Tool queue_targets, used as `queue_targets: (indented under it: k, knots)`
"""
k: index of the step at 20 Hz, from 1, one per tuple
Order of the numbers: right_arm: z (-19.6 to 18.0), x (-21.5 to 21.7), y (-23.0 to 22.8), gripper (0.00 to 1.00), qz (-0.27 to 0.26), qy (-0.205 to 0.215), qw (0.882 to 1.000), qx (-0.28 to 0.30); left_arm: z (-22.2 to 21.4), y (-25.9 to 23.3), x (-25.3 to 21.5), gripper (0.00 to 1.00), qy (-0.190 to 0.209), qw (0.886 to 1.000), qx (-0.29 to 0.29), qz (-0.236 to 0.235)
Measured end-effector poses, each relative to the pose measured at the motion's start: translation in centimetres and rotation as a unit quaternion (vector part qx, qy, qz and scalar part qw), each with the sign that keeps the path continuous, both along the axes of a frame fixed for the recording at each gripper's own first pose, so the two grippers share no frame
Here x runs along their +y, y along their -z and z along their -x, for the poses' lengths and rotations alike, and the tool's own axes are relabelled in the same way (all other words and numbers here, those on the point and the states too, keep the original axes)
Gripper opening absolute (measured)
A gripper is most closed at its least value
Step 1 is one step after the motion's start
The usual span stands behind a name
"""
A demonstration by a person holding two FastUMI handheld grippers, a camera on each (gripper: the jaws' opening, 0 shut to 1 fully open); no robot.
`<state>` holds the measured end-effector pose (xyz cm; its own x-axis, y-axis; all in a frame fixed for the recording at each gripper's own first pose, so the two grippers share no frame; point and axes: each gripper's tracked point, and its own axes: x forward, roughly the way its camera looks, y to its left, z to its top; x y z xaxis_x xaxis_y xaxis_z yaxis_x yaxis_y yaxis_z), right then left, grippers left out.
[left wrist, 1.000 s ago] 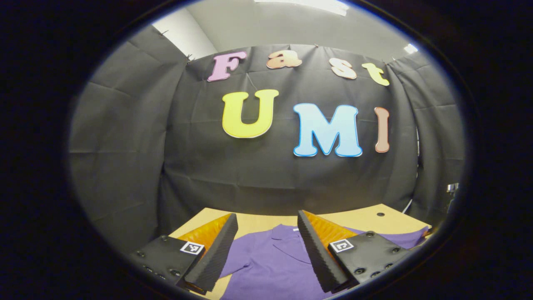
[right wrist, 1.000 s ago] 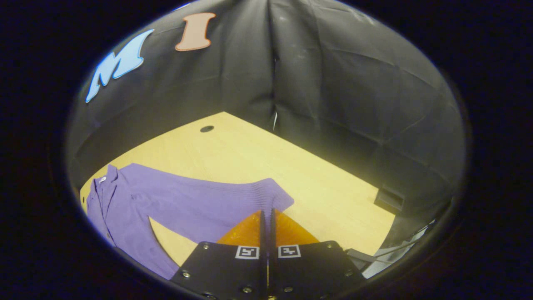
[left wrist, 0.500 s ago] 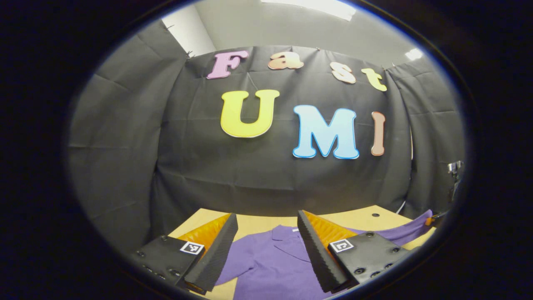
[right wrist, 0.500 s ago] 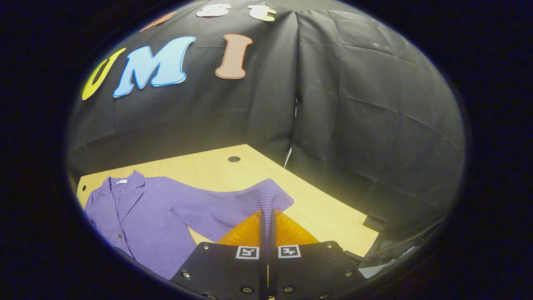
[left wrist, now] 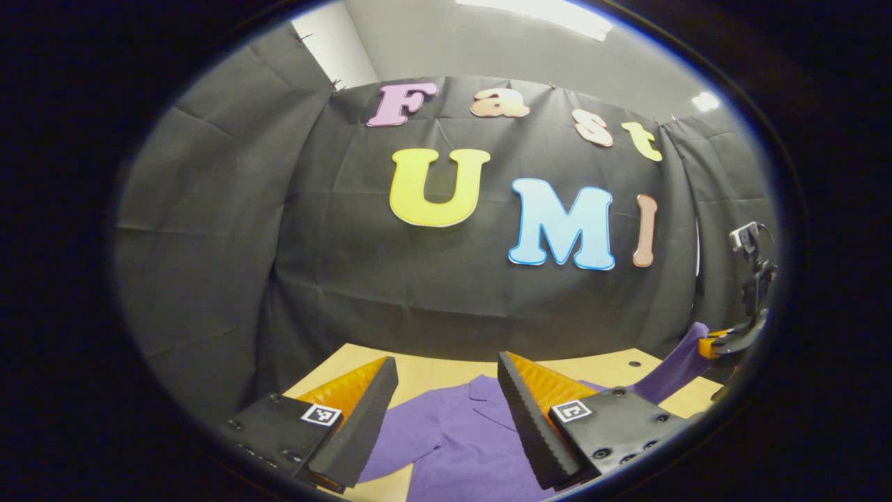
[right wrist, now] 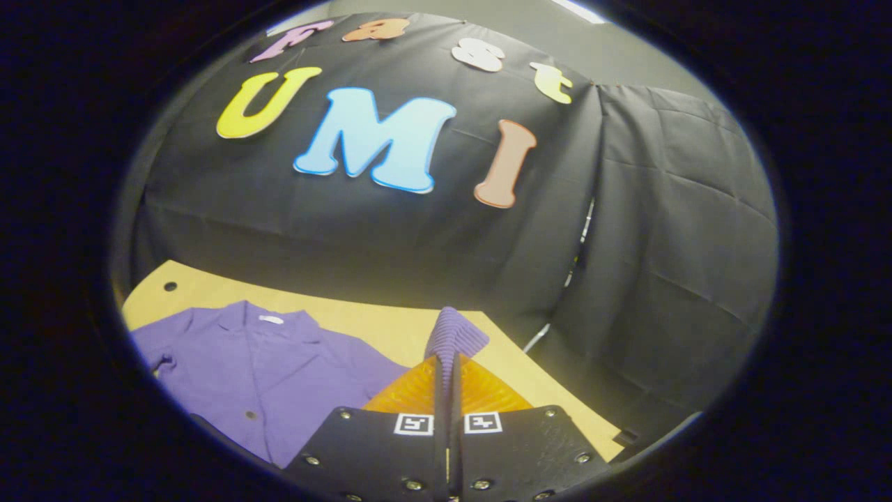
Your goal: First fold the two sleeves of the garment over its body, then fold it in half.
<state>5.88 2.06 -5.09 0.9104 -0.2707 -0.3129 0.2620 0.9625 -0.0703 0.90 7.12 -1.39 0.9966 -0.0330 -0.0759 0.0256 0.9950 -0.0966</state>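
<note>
A purple collared shirt lies flat on the wooden table, collar toward the back wall. My right gripper is shut on the ribbed cuff of the sleeve and holds it up off the table. In the left gripper view that sleeve rises at the far right, pinched by the right gripper. My left gripper hovers open above the shirt, nothing between its fingers, with the collar between them in the view.
A small dark hole marks the table near its back left corner, and another hole sits near the back right. Black cloth walls close the table at the back and right. A camera mount stands at the far right.
My right gripper has lifted the sleeve cuff off the table and swung left toward the shirt body. The left gripper has stayed open and shifted slightly.
</note>
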Motion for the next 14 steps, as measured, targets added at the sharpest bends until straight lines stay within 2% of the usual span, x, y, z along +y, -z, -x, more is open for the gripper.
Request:
queue_targets:
  k: [8, 14]
  knots:
    - [-6.0, 11.0, -2.1, 0.02, 0.001, -0.119, 0.993, -0.011, 0.5, 1.0, 3.2, 0.94, -0.050, 0.999, 0.005, 0.007]
    - [-8.8, 20.4, 1.3, 0.02, -0.022, -0.212, 0.977, 0.030, 1.3, 1.9, 4.5, 0.94, -0.076, 0.997, 0.019, 0.009]
